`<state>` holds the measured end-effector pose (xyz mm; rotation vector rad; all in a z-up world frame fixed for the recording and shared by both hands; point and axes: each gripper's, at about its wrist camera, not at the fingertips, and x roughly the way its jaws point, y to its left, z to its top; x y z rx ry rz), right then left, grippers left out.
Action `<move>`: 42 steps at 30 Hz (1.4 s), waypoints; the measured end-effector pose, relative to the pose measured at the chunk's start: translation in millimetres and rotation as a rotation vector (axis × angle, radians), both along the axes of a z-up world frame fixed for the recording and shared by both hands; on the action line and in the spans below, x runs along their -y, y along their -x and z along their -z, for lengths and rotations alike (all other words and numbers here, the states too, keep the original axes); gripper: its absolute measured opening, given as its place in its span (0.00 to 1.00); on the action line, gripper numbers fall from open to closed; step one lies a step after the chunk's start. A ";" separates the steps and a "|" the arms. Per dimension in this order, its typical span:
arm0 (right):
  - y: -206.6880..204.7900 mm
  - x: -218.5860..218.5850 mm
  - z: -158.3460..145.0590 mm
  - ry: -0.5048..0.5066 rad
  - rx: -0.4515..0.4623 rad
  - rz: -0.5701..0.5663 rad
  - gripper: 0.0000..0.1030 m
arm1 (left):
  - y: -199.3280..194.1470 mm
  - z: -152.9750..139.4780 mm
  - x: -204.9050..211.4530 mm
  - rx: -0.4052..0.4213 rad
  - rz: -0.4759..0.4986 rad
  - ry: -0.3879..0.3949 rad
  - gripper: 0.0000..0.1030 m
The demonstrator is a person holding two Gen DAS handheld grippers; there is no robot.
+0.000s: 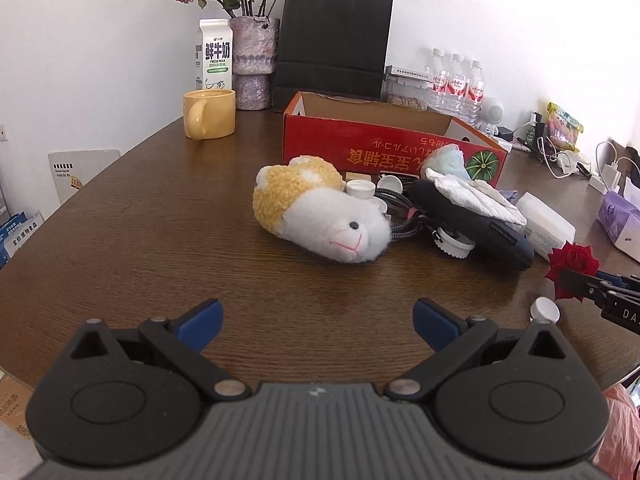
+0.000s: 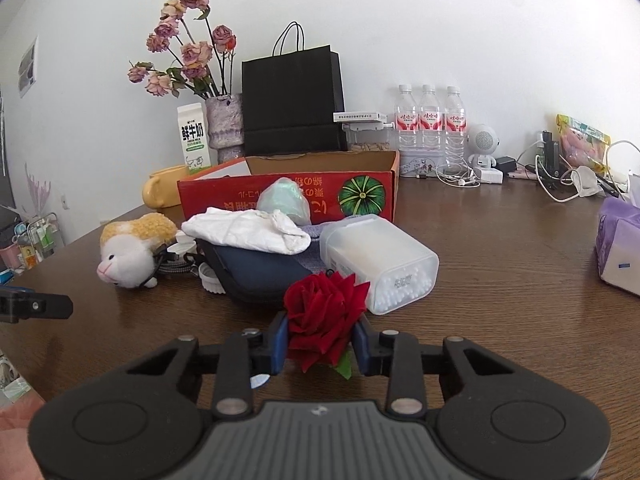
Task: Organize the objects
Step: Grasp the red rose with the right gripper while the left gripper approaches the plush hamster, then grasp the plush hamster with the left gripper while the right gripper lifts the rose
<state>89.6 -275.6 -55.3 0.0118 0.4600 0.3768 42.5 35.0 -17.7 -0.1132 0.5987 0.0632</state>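
Observation:
My right gripper (image 2: 322,342) is shut on a red rose (image 2: 325,312), held just above the brown table; the rose also shows at the right edge of the left wrist view (image 1: 573,266). My left gripper (image 1: 318,326) is open and empty, low over the table in front of a white and yellow plush animal (image 1: 320,212), which lies on its side. Behind the plush lies a pile: bottle caps, a braided cable, a dark pouch (image 1: 472,220) with a white cloth (image 2: 248,232) on it, and a clear cotton-swab box (image 2: 378,262). An open red cardboard box (image 1: 384,140) stands behind the pile.
At the back stand a yellow mug (image 1: 208,114), a milk carton (image 1: 214,54), a vase of dried roses (image 1: 254,60), a black paper bag (image 1: 334,40) and three water bottles (image 2: 430,120). Cables and chargers lie at the back right. A purple tissue pack (image 2: 618,248) sits far right.

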 end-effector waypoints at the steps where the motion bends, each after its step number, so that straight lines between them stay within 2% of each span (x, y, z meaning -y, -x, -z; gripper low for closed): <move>1: -0.2 -0.6 -2.0 -0.006 0.008 -0.002 0.31 | -2.8 -1.5 -0.5 0.006 -0.007 0.000 1.00; 7: -6.1 -6.0 -12.6 -0.035 0.050 -0.004 0.31 | -30.5 -13.3 -6.0 0.045 -0.081 0.007 1.00; 12: -13.6 -12.1 -16.5 -0.055 0.073 -0.015 0.31 | -56.5 -19.4 -14.4 0.057 -0.132 0.070 1.00; 17: -20.3 -17.1 -20.6 -0.063 0.092 -0.028 0.31 | -84.5 -18.0 -18.9 0.009 -0.208 0.082 1.00; 24: -24.7 -22.5 -24.5 -0.069 0.106 -0.038 0.31 | -109.0 -12.5 -12.7 -0.025 -0.243 0.072 0.98; 26: -24.4 -23.2 -24.7 -0.074 0.108 -0.047 0.31 | -113.5 -9.1 -14.6 -0.042 -0.255 0.096 0.94; 31: -26.3 -26.7 -24.5 -0.078 0.104 -0.056 0.31 | -121.5 1.8 -25.1 -0.087 -0.271 0.196 0.72; 34: -28.6 -28.4 -24.0 -0.083 0.101 -0.059 0.31 | -120.3 5.6 -29.8 -0.086 -0.281 0.250 0.71; 42: -35.9 -29.3 -22.3 -0.103 0.094 -0.059 0.31 | -113.9 4.3 -37.0 -0.067 -0.269 0.316 0.60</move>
